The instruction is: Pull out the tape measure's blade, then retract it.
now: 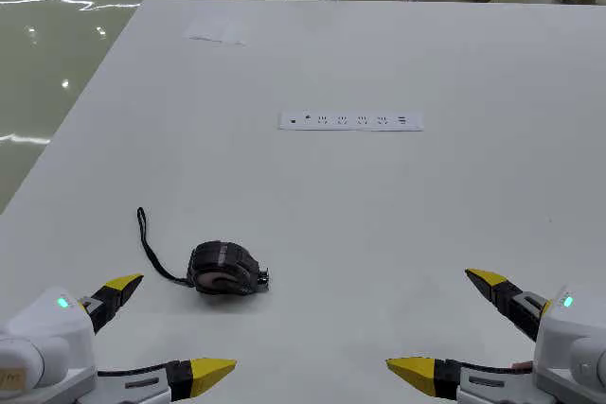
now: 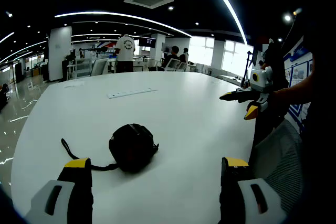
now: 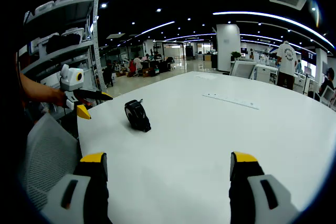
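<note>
A black tape measure [image 1: 224, 269] lies on the white counter [image 1: 379, 205], just ahead of the left hand-held gripper [image 1: 175, 324], whose jaws are spread. The right hand-held gripper [image 1: 440, 321], also spread, is well apart from it.

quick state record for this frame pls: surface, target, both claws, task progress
surface: white table
target: black rounded tape measure, lying on the table just ahead of the left claw, untouched
strap: black wrist cord, trailing left from the case
left claw: open, holding nothing
right claw: open, holding nothing, well apart from the target
progress: nothing drawn out of the case yet
other: flat white power strip, farther back on the table
</note>
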The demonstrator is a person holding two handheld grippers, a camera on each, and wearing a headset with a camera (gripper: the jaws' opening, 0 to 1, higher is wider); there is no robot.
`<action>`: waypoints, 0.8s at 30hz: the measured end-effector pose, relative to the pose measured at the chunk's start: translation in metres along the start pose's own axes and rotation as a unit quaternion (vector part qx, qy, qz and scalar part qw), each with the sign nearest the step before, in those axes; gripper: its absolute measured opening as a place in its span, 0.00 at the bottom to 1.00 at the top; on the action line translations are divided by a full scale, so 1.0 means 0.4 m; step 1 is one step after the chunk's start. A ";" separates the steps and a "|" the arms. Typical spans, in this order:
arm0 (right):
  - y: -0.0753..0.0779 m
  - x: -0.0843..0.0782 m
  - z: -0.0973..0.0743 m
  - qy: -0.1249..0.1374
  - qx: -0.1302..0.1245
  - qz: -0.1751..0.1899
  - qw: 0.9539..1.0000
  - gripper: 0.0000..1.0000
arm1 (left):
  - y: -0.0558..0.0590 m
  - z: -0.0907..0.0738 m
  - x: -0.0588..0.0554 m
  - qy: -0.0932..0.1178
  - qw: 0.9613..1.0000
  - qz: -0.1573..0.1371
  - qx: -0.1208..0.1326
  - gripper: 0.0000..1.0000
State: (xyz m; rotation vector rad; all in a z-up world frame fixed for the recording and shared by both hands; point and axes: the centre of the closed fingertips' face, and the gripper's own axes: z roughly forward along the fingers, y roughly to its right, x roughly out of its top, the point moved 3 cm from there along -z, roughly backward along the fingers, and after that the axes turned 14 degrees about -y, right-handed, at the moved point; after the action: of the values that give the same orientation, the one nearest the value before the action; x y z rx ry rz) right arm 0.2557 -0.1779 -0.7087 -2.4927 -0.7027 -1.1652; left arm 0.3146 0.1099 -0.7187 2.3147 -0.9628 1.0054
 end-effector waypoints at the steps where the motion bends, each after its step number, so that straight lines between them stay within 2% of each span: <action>1: 0.000 0.000 -0.001 0.001 0.000 0.001 1.000 1.00 | 0.000 0.000 0.000 0.000 1.000 -0.001 0.000 1.00; 24: 0.008 -0.011 -0.006 -0.009 0.004 -0.003 1.000 1.00 | 0.001 0.005 0.007 -0.005 1.000 0.013 -0.003 1.00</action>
State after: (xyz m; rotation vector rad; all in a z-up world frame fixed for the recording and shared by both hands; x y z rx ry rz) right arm 0.2536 -0.1830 -0.7110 -2.5002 -0.7174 -1.1408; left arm 0.3167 0.1073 -0.7178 2.3109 -0.9997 1.0013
